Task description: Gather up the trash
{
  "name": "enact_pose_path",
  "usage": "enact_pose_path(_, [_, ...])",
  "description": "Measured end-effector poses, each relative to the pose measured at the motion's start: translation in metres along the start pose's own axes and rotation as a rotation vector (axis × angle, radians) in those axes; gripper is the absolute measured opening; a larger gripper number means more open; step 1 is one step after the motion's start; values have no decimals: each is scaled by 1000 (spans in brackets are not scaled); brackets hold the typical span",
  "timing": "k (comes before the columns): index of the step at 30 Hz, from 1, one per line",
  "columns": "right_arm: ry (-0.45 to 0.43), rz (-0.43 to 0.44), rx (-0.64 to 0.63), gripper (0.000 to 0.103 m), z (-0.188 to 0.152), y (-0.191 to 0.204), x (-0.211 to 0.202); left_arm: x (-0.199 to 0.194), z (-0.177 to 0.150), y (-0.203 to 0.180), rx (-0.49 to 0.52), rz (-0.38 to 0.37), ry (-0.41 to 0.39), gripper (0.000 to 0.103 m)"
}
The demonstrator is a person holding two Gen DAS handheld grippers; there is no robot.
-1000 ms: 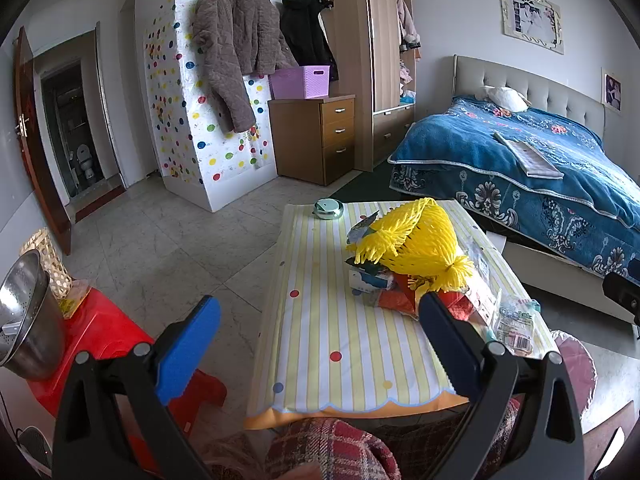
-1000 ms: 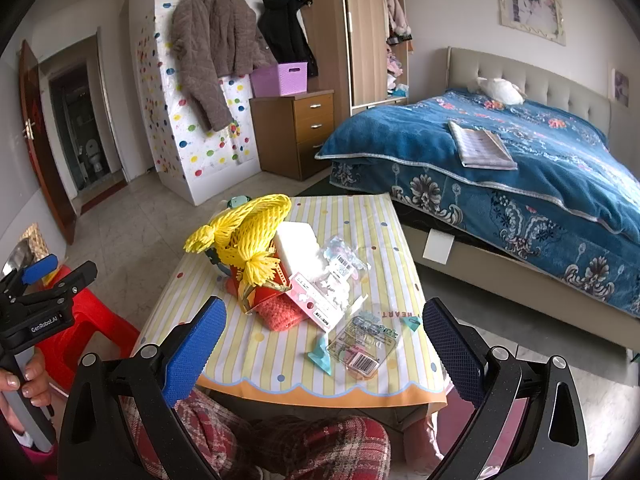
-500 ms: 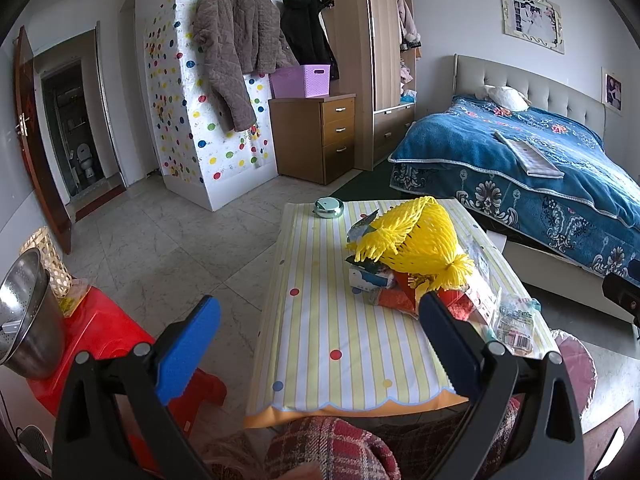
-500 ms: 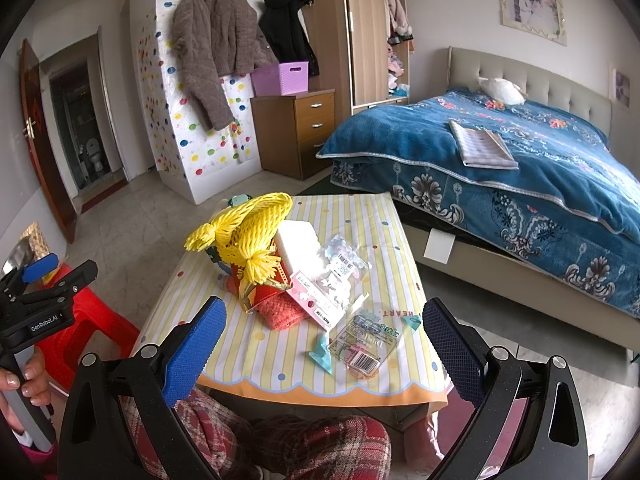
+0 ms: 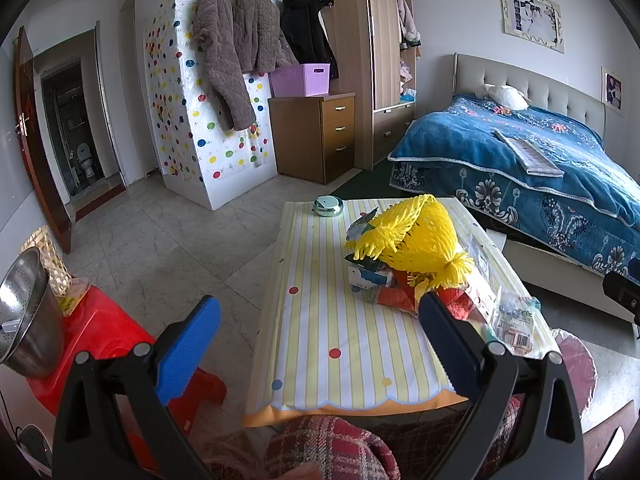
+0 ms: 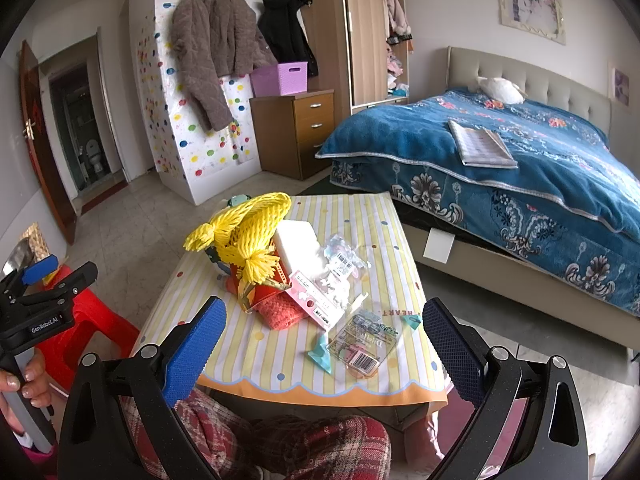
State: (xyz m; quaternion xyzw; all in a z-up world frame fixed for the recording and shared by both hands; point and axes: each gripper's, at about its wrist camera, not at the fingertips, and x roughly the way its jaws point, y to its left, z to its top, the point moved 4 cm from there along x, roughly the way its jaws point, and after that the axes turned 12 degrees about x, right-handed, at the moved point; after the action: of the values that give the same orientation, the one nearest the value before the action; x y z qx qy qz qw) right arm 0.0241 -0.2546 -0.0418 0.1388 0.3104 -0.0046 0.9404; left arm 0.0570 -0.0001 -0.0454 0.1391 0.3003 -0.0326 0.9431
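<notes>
While both grippers hang wide open and empty short of the table (image 6: 248, 344), left gripper (image 5: 316, 344) and right gripper (image 6: 320, 344), no pickup has begun. Trash sits mid-table: yellow net (image 6: 248, 236), wrappers (image 6: 360, 344), white foam (image 6: 296, 236). Next probably calls for reaching in, closing on one piece; steel bin (image 5: 24, 312) waits on the left.

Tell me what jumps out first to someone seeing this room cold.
The bright yellow foam net draped over the trash pile in the middle of the striped table, with wrappers scattered toward the near right edge. Behind it, the blue bed fills the right side of the room. Both grippers, left and right, hang open and empty short of the table.
</notes>
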Motion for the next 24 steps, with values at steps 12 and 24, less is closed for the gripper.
enact_pose_path(12, [13,-7,6,98,-5,-2,8,8,-7,-6,3,-3,20,96])
enact_pose_path(24, [20,22,13,98,-4,-17,41,43,12,-32,46,-80,36,96])
